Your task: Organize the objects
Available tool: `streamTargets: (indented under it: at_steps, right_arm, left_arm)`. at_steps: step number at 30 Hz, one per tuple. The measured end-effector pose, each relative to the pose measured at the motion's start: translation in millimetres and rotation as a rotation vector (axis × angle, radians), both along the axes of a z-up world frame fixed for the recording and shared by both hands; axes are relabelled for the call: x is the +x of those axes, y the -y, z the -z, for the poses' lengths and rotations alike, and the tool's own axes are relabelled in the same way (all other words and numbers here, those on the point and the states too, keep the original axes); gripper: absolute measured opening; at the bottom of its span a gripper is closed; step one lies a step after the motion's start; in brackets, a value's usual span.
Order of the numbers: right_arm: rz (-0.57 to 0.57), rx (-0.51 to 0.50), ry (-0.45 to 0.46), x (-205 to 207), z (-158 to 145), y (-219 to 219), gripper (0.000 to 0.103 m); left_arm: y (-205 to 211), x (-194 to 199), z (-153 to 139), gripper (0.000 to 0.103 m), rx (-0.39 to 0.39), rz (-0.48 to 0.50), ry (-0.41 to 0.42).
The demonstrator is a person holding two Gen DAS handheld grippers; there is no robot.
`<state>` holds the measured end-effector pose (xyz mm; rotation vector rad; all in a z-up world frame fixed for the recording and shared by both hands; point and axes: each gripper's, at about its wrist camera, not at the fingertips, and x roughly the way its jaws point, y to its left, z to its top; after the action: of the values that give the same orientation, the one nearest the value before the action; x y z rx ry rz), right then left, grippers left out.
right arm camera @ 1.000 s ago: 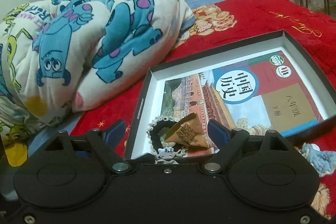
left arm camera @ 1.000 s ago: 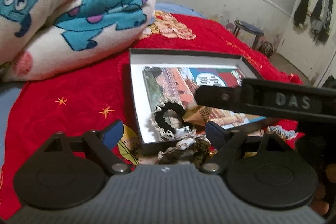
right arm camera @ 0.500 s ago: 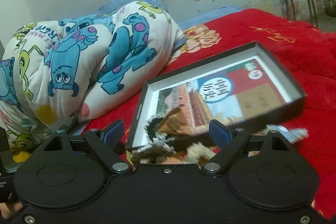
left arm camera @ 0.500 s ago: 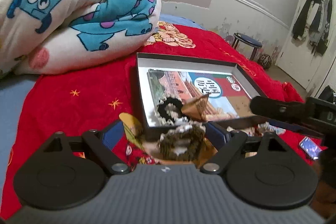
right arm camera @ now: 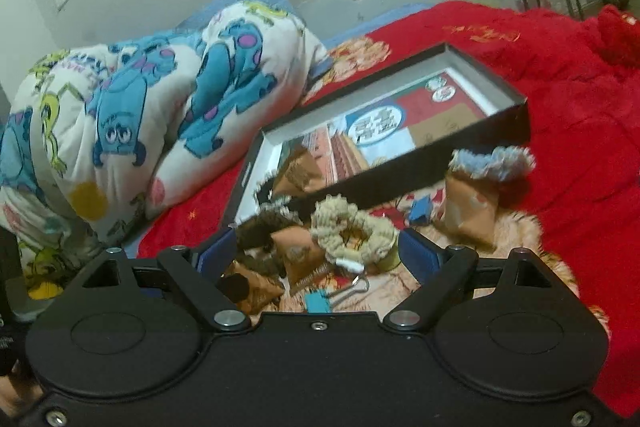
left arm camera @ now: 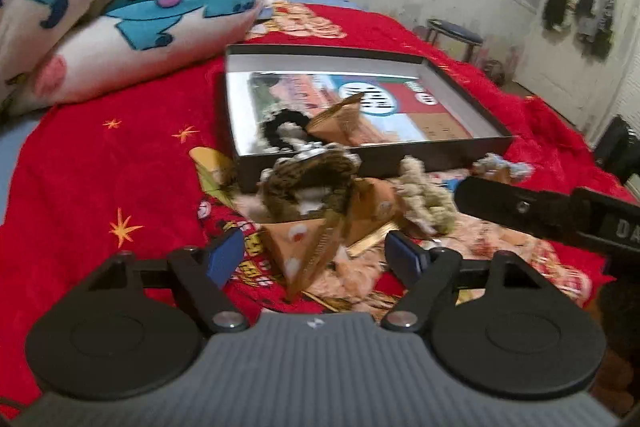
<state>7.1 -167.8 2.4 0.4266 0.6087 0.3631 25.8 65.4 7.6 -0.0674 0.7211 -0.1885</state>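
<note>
Your left gripper (left arm camera: 314, 257) has its blue-padded jaws wide and closing, with nothing pressed between the pads. In the left wrist view, take the shallow black cardboard box (left arm camera: 400, 163) on the red bedspread (left arm camera: 120, 167) as your landmark. A tan triangular paper packet (left arm camera: 306, 251) lies on the near side of the box, right between your pads yet touching neither. Just behind it, against the box's near wall, sits a brown-and-black fuzzy scrunchie (left arm camera: 308, 183). A cream knitted scrunchie (left arm camera: 424, 199) lies to the right of that, also outside the box. Inside the box, near its front left corner, rest a black lace-edged scrunchie (left arm camera: 280, 131) and another tan packet (left arm camera: 340, 123) on a colourful textbook (left arm camera: 400, 99).

Your right gripper (right arm camera: 316, 253) stands open and empty in the right wrist view. The cream knitted scrunchie (right arm camera: 352, 231) lies just outside the box's (right arm camera: 420, 167) near wall, between your pads, over a tan packet (right arm camera: 298, 251). A blue fuzzy scrunchie (right arm camera: 496, 163) sits further right along that wall.
</note>
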Motion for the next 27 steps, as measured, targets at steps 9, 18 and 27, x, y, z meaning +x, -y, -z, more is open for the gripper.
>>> streamTargets:
  at_steps: [9, 18, 27]
  right_arm:
    - [0.01, 0.019, -0.039, 3.0, 24.9, -5.5, 0.088]
    - [0.001, -0.056, -0.042, 0.9, 35.4, -16.4, 0.084]
    - [0.023, -0.135, -0.005, -2.5, 38.4, -28.5, 0.076]
  left_arm:
    - [7.3, 14.6, 18.1, 0.07, 0.036, 0.012, 0.002]
    - [14.3, 21.9, 21.6, 0.037, 0.087, 0.009, -0.077]
    - [8.2, 24.8, 18.0, 0.037, 0.166, -0.046, -0.124]
